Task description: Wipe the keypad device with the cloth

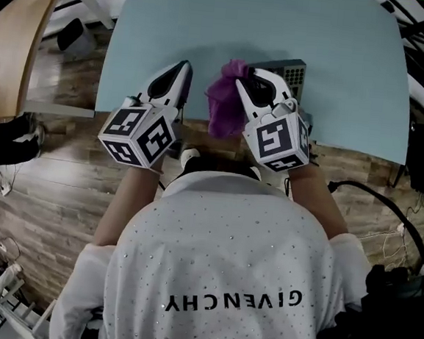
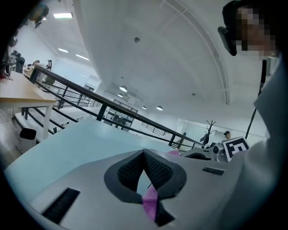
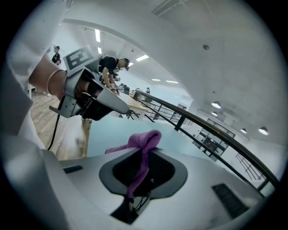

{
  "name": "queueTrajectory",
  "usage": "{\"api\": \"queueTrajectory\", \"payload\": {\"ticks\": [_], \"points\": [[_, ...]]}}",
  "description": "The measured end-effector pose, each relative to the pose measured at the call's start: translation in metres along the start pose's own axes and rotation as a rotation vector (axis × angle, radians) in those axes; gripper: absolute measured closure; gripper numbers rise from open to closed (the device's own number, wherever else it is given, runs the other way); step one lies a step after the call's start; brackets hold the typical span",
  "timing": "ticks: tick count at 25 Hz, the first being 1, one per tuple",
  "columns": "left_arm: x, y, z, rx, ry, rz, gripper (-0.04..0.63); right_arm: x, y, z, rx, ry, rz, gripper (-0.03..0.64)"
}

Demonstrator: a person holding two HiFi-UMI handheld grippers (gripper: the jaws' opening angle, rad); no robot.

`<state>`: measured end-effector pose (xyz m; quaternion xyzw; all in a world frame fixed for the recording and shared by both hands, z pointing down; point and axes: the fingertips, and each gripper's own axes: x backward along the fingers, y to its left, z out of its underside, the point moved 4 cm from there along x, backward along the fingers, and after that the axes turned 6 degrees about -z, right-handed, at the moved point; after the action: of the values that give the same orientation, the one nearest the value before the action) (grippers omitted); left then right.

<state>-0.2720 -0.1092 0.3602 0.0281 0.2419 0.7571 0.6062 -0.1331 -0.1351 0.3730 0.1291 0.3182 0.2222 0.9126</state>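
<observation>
Head view steeply down over the table (image 1: 210, 25); both gripper views low, tilted up across it

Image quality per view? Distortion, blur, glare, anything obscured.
Head view: even, flat light, sharp; the purple cloth reads clearly, the keypad device is partly hidden behind the right gripper. Left gripper view: heavy fisheye, dark corners, the railing bows, near jaws soft. Right gripper view: round vignette, bright ceiling lights without washout, floor at left smeared.
</observation>
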Motion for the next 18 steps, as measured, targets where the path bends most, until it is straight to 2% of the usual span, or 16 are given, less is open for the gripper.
{"api": "queueTrajectory", "payload": {"ticks": [3, 6, 13, 18], "points": [[-0.004, 0.017, 0.001, 0.039, 0.025, 0.056, 0.589, -0.005, -0.003, 0.008, -0.1, 0.053, 0.094, 0.561], [-0.015, 0.013, 0.014, 0.051, 0.075, 0.131, 0.589, 0.0, 0.003, 0.028, -0.18, 0.111, 0.147, 0.561], [-0.031, -0.012, 0.041, 0.05, 0.186, 0.276, 0.589, 0.015, 0.033, 0.075, -0.281, 0.252, 0.196, 0.561], [-0.03, -0.021, 0.048, 0.046, 0.223, 0.329, 0.589, 0.022, 0.05, 0.096, -0.363, 0.305, 0.217, 0.561]]}}
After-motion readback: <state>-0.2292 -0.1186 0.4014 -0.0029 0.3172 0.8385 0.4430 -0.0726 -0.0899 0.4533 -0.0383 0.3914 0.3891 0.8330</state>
